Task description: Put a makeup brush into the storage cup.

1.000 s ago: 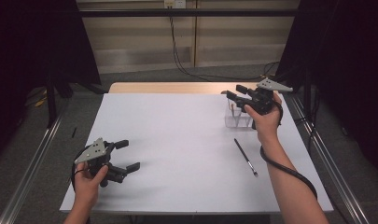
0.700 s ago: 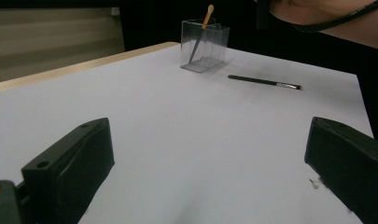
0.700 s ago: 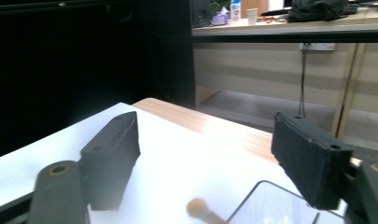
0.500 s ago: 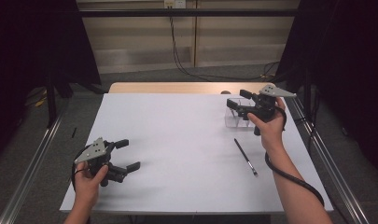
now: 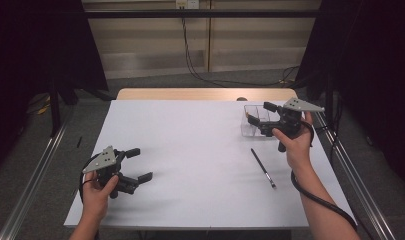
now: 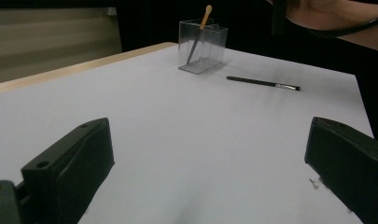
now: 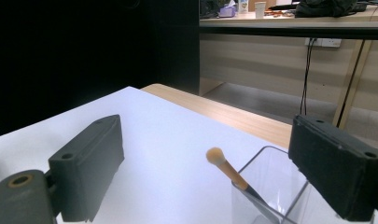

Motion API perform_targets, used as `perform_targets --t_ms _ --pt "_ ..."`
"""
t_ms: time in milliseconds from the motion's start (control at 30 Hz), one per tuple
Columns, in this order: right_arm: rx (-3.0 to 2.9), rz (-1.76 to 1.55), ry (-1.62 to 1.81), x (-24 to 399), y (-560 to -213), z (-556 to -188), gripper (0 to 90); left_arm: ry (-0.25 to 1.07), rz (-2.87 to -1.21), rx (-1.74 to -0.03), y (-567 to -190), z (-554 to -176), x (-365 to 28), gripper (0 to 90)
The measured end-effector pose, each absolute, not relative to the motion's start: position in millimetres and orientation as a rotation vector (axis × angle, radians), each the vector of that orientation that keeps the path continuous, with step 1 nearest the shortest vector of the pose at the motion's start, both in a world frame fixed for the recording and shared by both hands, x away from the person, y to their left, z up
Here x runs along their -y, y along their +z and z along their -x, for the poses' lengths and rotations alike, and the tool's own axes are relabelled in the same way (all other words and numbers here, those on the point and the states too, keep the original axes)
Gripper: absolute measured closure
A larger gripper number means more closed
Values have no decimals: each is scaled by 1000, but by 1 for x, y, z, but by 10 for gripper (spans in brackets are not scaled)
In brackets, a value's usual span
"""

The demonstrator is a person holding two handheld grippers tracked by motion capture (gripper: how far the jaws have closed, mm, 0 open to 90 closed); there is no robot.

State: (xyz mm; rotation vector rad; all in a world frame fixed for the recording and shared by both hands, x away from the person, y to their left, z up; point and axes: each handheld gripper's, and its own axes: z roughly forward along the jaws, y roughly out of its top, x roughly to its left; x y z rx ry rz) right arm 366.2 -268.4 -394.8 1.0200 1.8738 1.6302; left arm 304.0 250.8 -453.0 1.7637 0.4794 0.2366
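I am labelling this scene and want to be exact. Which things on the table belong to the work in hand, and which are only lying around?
Part of the work:
- clear box, with a tan-tipped brush leaning inside
- black brush, flat on the white table
- right gripper, open above the box

Lying about:
- left gripper, open and idle
- cables on the floor beyond

High view looks down from the person's side, both gripper views sit low and close over the surface (image 5: 190,150), and all three catch the clear box (image 6: 202,45).
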Motion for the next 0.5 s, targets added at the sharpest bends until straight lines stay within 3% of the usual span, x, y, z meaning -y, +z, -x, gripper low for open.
perform_targets --t_ms 500 --pt "-1912 -976 1637 269 -405 -346 59 238 -1764 -478 -453 -302 -252 11"
